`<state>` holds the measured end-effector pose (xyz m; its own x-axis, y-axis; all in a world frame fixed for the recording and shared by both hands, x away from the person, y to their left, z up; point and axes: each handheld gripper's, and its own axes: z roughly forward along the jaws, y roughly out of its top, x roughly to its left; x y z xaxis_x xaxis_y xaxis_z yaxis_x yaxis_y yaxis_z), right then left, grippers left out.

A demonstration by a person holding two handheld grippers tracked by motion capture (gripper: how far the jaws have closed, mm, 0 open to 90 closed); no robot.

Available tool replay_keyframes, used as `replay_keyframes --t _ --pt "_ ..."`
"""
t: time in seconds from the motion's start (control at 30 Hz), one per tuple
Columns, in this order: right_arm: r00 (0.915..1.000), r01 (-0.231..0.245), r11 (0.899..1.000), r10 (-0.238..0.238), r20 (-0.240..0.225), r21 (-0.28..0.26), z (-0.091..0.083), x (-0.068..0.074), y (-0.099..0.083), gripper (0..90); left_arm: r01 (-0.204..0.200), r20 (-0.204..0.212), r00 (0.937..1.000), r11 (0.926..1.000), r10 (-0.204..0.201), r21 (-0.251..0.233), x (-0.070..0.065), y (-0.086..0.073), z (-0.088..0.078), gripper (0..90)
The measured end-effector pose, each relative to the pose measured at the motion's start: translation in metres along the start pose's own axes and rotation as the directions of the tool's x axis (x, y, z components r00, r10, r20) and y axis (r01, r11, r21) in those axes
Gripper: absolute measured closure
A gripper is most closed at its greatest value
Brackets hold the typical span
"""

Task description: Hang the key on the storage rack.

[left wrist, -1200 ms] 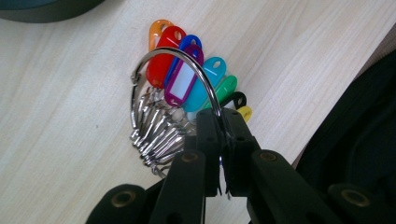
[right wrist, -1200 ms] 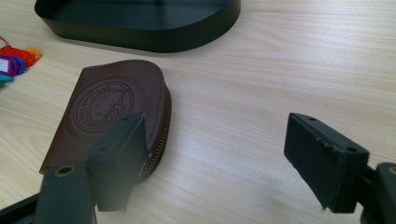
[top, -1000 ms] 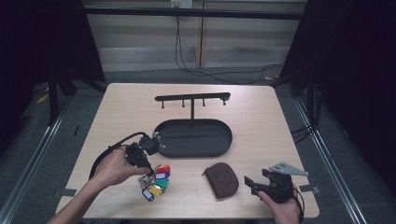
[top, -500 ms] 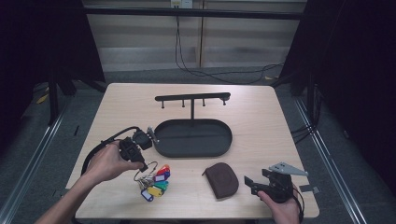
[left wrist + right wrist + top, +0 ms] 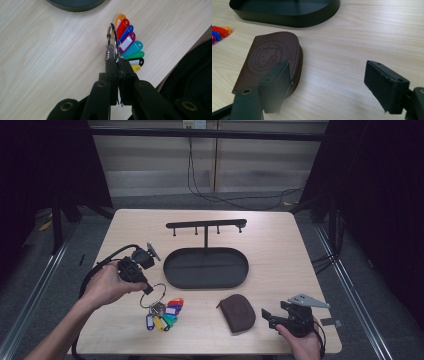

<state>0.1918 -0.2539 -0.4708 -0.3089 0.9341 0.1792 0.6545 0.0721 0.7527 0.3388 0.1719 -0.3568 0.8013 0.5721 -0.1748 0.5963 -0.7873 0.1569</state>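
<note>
- Right gripper [image 5: 270, 316] sits at the near table edge, jaws wide apart with nothing between them, aimed at the brown zip pouch [image 5: 238, 312] just beside it. Looks parked, ready for the pouch.
- Left gripper [image 5: 117, 65] is clamped tight on the key ring [image 5: 113, 41], so the coloured tags [image 5: 127, 43] fan out below, partly lifted off the table [image 5: 280, 250].
- Farther back sit the black oval tray [image 5: 206, 267] and hook rack [image 5: 206, 225], probably where the keys go.
</note>
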Motion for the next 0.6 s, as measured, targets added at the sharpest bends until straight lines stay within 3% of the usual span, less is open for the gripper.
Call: replay_keyframes --t 0.33,0.6 --pt "1.0000 -0.001 1.000 0.001 0.001 0.004 0.000 0.000 0.000 21.4 0.035 -0.023 0.9991 0.9992 -0.035 -0.021 0.006 0.002 -0.016 87.8" --pt "1.0000 0.002 1.000 -0.002 0.005 0.009 0.002 0.000 0.000 21.3 0.039 -0.040 0.9984 0.9983 -0.040 -0.043 0.003 0.003 -0.034 87.8"
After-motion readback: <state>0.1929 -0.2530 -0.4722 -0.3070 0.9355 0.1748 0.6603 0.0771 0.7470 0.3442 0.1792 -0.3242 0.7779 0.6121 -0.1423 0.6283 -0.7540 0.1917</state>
